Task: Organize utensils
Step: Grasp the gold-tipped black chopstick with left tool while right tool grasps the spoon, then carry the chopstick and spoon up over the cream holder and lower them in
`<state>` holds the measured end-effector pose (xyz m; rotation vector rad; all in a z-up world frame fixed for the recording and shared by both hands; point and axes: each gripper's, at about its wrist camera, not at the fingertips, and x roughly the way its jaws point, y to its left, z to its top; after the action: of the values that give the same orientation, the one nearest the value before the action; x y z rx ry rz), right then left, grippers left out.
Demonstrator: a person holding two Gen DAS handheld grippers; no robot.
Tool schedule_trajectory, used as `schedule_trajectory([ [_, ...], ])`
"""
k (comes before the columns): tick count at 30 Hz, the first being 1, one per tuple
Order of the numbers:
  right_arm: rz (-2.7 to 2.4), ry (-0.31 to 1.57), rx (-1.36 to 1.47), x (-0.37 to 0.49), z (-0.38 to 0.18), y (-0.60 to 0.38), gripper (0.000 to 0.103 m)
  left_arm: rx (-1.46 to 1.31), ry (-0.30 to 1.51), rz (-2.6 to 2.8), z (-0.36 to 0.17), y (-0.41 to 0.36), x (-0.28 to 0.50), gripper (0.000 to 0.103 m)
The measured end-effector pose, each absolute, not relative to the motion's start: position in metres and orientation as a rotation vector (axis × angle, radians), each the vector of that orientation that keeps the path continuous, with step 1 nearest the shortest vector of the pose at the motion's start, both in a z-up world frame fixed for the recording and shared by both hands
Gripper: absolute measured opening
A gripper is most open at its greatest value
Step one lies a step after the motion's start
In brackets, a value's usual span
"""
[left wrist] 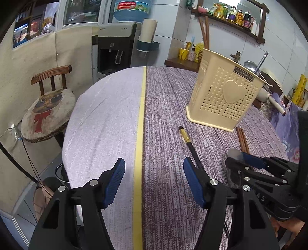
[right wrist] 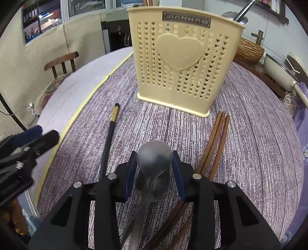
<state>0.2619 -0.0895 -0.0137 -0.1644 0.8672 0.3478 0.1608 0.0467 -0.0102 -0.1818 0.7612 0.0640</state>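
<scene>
A cream perforated utensil holder (right wrist: 179, 67) with a heart on its front stands upright on the round table; a metal ladle (right wrist: 240, 11) sticks out of it. My right gripper (right wrist: 154, 153) is shut on the bowl of a metal spoon (right wrist: 154, 159), whose handle runs back under the gripper. Three brown chopsticks (right wrist: 215, 138) lie to its right, and a black chopstick with a gold band (right wrist: 111, 130) lies to its left. My left gripper (left wrist: 153, 161) hovers open over the cloth with nothing between its fingers. The holder (left wrist: 221, 96) is ahead of it to the right.
A yellow tape stripe (left wrist: 140, 125) divides the tablecloth (left wrist: 105, 125). A wooden chair with a cushion (left wrist: 48, 107) stands left of the table, and a water dispenser (left wrist: 115, 52) behind it. A side counter with a white pot (right wrist: 277, 71) lies to the right.
</scene>
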Motion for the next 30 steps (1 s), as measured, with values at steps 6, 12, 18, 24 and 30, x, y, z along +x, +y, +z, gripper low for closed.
schedule_trajectory([
  [6,0.375,0.772,-0.109,0.243,0.018,-0.108,0.037,-0.176,0.800,-0.002,-0.011,0.033,0.176,0.055],
  [12,0.380,0.701,-0.047,0.222,0.042,-0.132,0.037,-0.164,0.862,-0.052,-0.015,0.019,0.201,0.043],
  [18,0.377,0.664,-0.016,0.205,0.053,-0.148,0.037,-0.124,0.914,-0.042,-0.020,0.006,0.225,0.037],
  [24,0.366,0.633,-0.017,0.195,0.058,-0.159,0.037,-0.109,0.970,-0.007,-0.032,0.002,0.245,0.019],
  [30,0.366,0.614,-0.014,0.186,0.062,-0.166,0.037,-0.093,0.973,0.022,-0.034,0.002,0.253,0.014],
])
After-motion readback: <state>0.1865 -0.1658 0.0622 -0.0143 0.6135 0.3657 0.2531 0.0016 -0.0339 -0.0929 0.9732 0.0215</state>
